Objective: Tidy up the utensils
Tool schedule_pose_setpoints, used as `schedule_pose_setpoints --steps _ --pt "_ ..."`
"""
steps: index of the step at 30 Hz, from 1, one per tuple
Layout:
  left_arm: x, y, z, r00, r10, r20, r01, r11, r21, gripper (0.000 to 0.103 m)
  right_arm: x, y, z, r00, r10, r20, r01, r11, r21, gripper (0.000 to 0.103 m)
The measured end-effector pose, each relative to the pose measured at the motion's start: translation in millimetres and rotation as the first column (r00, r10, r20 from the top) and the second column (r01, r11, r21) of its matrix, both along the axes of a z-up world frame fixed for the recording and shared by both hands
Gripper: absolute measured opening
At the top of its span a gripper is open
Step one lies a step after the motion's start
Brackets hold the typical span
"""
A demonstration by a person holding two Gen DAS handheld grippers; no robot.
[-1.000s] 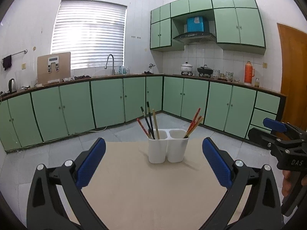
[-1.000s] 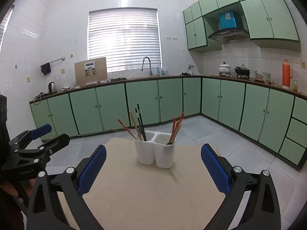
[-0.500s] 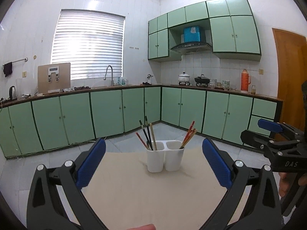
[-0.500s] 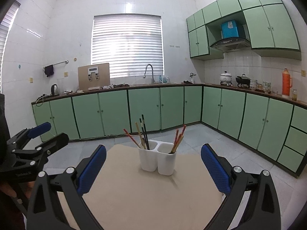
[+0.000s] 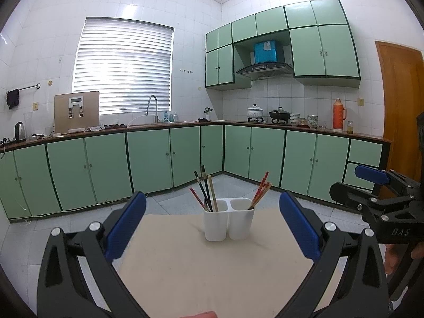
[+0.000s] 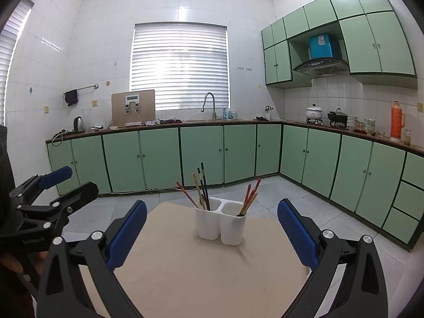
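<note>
Two tongs — left tongs [image 5: 212,222], right tongs [image 6: 212,228] — agape, empty.

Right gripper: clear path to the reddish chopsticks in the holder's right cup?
Probably yes. The right gripper is open and empty, facing the white holder across bare table. The reddish chopsticks lean clear of the dark ones, and the left gripper sits off to the side.

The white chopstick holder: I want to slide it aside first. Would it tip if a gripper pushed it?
The holder is taller than each cup is wide, so a high push might tip it. Its joined cups give a broader base sideways. The chopsticks lean outward above the rim and would probably rattle or shift.
</note>
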State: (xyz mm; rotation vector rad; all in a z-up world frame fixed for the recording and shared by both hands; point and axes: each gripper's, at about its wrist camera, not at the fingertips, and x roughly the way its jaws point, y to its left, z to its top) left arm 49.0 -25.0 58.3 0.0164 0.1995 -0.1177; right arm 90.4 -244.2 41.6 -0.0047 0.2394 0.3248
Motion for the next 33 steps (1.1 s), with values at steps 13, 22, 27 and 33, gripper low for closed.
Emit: schedule_pose_setpoints --steps 13,22,27,33 --pt "1.0 -1.1 0.0 1.000 0.002 0.000 -0.002 1.000 0.003 0.098 1.2 -0.2 0.6 1.000 -0.002 0.000 0.002 1.000 -0.002 0.097" --pt "0.9 -0.7 0.1 1.000 0.003 -0.001 -0.003 1.000 0.003 0.098 0.9 -0.5 0.7 1.000 -0.001 0.000 0.001 1.000 -0.001 0.097" --pt "1.4 -0.7 0.5 1.000 0.003 -0.002 -0.003 1.000 0.003 0.098 0.9 -0.7 0.6 1.000 -0.002 0.000 0.002 1.000 -0.004 0.097" --pt "1.5 -0.4 0.5 1.000 0.003 -0.001 -0.003 1.000 0.003 0.098 1.4 -0.8 1.1 1.000 -0.003 -0.002 0.003 1.000 -0.004 0.097"
